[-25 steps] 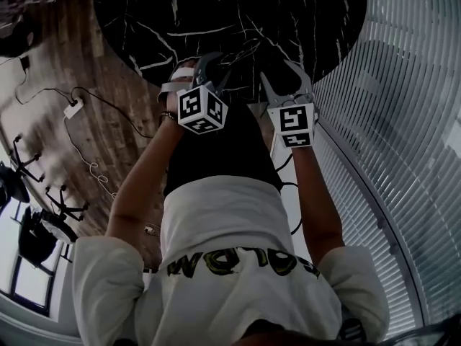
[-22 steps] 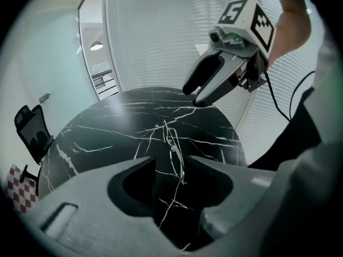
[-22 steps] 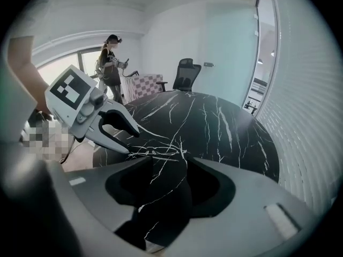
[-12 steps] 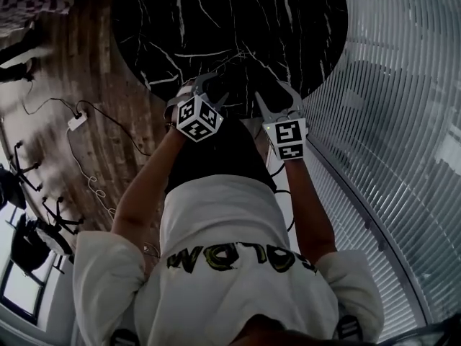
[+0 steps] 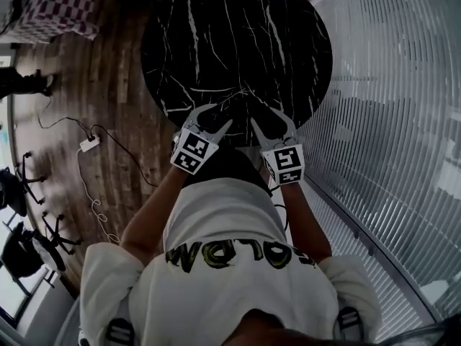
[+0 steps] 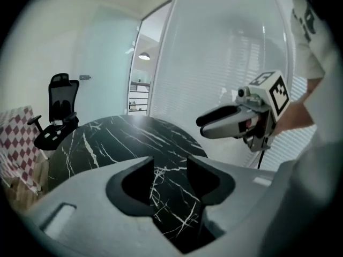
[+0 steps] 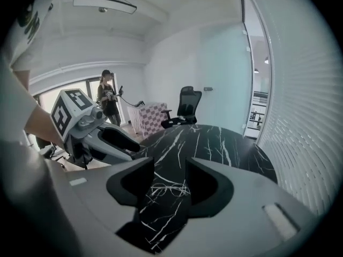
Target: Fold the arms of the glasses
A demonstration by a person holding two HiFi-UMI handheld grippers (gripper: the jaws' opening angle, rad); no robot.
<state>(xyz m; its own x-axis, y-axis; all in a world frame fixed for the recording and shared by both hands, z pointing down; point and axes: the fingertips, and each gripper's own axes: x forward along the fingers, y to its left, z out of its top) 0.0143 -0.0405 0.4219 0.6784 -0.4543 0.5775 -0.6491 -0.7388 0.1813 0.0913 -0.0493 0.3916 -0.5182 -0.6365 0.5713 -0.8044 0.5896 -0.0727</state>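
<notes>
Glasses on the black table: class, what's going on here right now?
A person holds a gripper in each hand above the near edge of the round black marble table. The thin-framed glasses lie on the tabletop, held by neither. The left gripper is open; the right gripper has its jaws closing on empty air.

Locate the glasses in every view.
Head view: too fine to tell from the veins of the table.
Left gripper view: glasses, probably, low centre, seen through the jaw gap.
Right gripper view: low centre, lying on the table beyond the closing jaws' gap.
Shared landmark: chequered cloth.
</notes>
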